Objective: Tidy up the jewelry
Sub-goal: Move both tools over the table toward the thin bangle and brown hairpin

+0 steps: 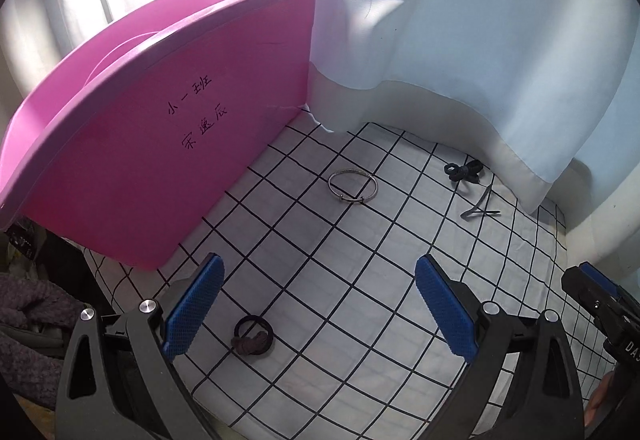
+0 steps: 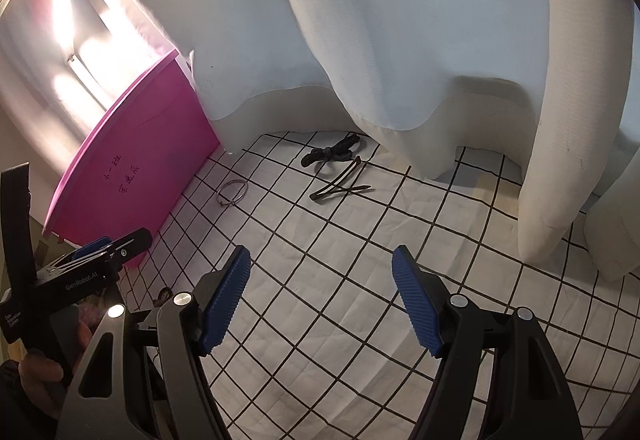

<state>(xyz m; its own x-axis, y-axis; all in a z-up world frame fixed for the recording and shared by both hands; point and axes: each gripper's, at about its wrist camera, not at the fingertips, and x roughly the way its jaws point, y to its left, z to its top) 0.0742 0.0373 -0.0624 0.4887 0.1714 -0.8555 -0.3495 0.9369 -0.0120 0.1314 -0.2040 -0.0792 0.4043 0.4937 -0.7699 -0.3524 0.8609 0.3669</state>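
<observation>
White curtain (image 2: 400,19) hangs along back, hem draped onto surface. Surface = white cloth w/ black grid lines (image 1: 320,300). Large pink plastic bin w/ black handwritten characters on its side (image 1: 160,139) stands at left, on the cloth.

Left gripper (image 1: 316,304): blue-padded jaws wide apart, nothing betw. them, above cloth. Right gripper (image 2: 322,304): same, wide, holding nothing.

Jewelry, all loose on cloth:
- thin silver metal bangle (image 1: 352,187), mid-cloth, near bin wall but apart from it.
- black bow-shaped hair tie (image 2: 330,152) at back by curtain hem.
- dark thin hairpins (image 2: 340,185), crossed, just in front of the bow.
- dark round hair elastic w/ brownish knot (image 1: 253,340), just beside left gripper's left finger (image 1: 194,314).
</observation>
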